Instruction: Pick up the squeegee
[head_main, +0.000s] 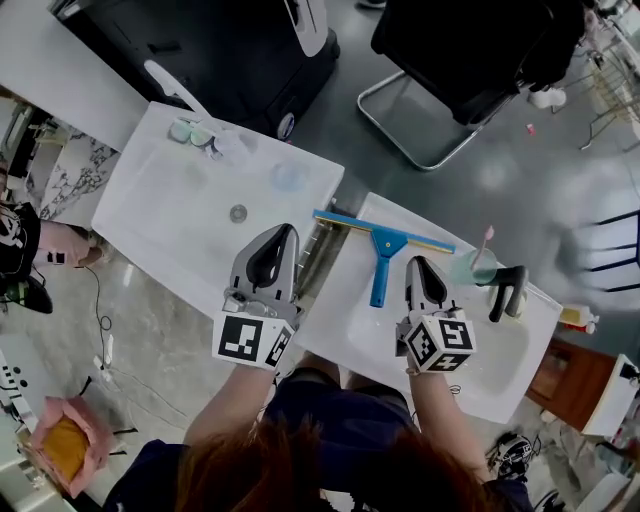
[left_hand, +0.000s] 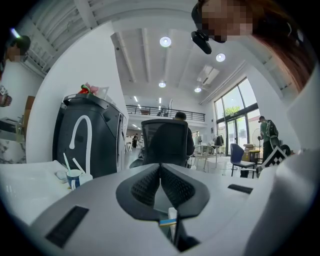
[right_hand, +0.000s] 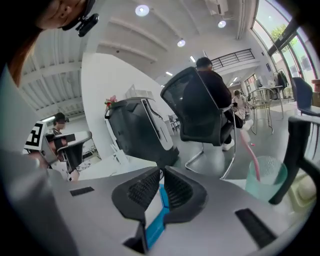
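Note:
A blue squeegee (head_main: 383, 252) lies flat on the white right-hand basin (head_main: 515, 345), blade across the far rim and handle pointing back toward me. My right gripper (head_main: 420, 263) hovers just right of that handle, jaws together with nothing between them. In the right gripper view, the blue squeegee (right_hand: 156, 227) shows below the right gripper (right_hand: 162, 172) through the slit behind the pads. My left gripper (head_main: 288, 232) is over the gap between the two basins, left of the blade's end. In its own view, the left gripper (left_hand: 160, 167) has its pads touching, empty.
A teal cup with a pink straw (head_main: 470, 266) and a black faucet (head_main: 507, 290) stand right of the right gripper. The left basin (head_main: 170, 215) has a drain (head_main: 238, 213) and small cups (head_main: 190, 132) at its far corner. A black chair (head_main: 470, 50) and black machine (head_main: 220, 50) stand beyond.

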